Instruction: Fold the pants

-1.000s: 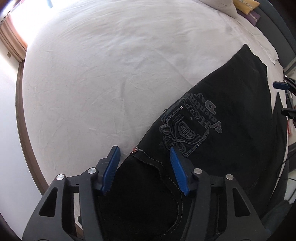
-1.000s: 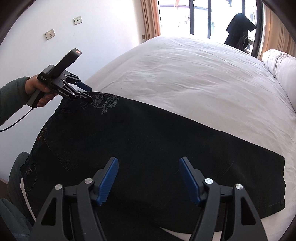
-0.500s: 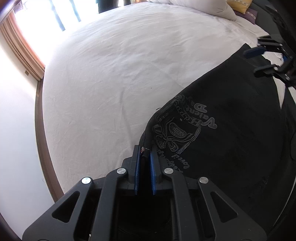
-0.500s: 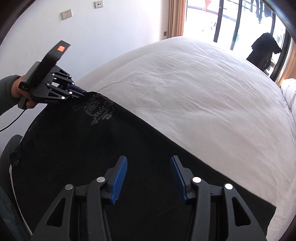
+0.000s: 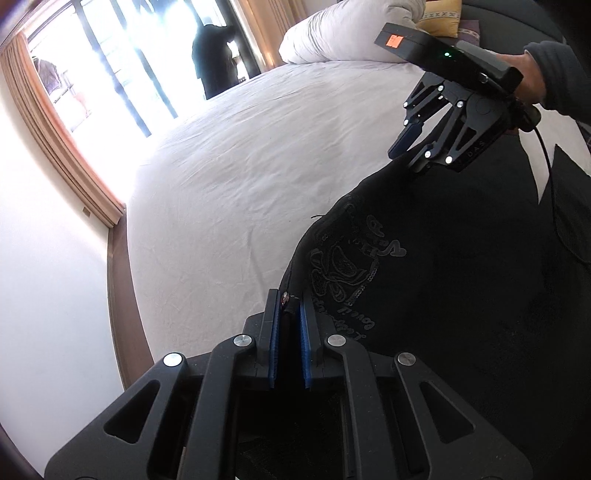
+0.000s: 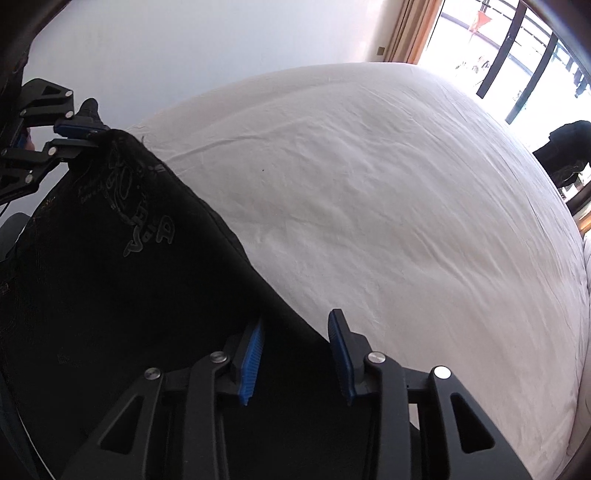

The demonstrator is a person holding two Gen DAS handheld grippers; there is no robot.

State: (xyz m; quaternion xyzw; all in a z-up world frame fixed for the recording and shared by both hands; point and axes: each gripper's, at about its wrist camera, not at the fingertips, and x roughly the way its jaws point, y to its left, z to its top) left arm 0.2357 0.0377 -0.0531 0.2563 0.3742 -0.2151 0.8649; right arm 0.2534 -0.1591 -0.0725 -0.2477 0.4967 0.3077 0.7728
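Black pants (image 5: 454,280) with a grey printed design lie along the near side of a white bed (image 5: 236,177). My left gripper (image 5: 290,317) is shut on the waistband corner by a small rivet, and holds it lifted. In the right wrist view the pants (image 6: 110,280) rise to that corner, where the left gripper (image 6: 79,134) pinches them. My right gripper (image 6: 295,354) is partly open, its blue pads astride the far edge of the pants; the fabric runs between them. It also shows in the left wrist view (image 5: 410,147), at the pants' edge.
The white sheet (image 6: 388,192) spreads wide beyond the pants. Pillows (image 5: 347,33) and a yellow cushion (image 5: 441,18) lie at the head of the bed. A bright window with curtains (image 5: 55,129) is behind. A white wall (image 6: 184,48) stands close to the bed's foot.
My left gripper closed on the waistband corner and lifted it. My right gripper narrowed and moved to the pants' far edge, closer to the left gripper.
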